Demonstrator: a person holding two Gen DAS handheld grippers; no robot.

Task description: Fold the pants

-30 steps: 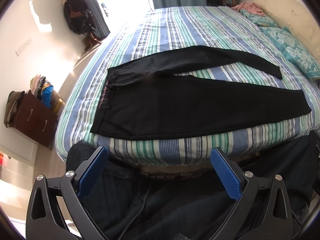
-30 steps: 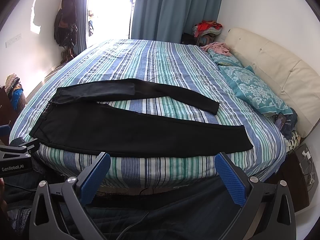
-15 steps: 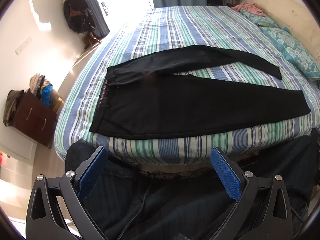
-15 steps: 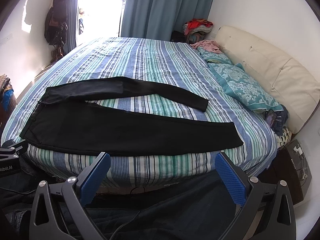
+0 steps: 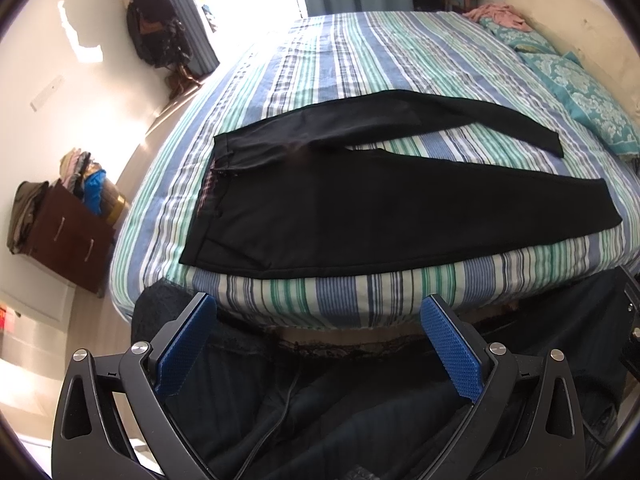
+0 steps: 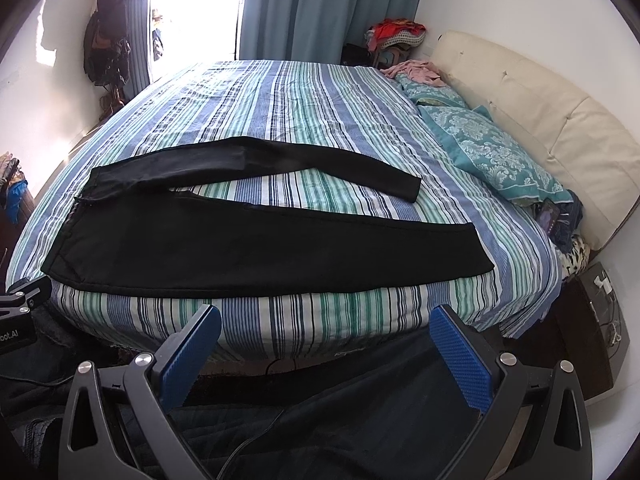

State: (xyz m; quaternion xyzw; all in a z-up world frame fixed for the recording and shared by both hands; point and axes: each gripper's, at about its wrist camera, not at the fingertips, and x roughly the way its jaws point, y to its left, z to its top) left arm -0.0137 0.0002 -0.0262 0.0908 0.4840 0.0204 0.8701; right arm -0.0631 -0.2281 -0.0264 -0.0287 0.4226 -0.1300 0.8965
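Bedroom, striped bed. Black pants flat along near edge, legs splayed apart, unfolded. Right view shifted right since a second ago. Left gripper and right gripper agape, empty, short of bed.

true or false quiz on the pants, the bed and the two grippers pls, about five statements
1. The black pants lie spread flat on the striped bedsheet with the two legs apart. True.
2. The left gripper is shut on the waistband. False: its jaws stand wide open, short of the bed and holding nothing.
3. The right gripper is open and apart from the pants. True.
4. The pants are already folded in half. False: both legs lie at full length, not stacked.
5. The teal patterned pillow rests on one pant leg. False: it lies near the cream headboard, apart from the pants.
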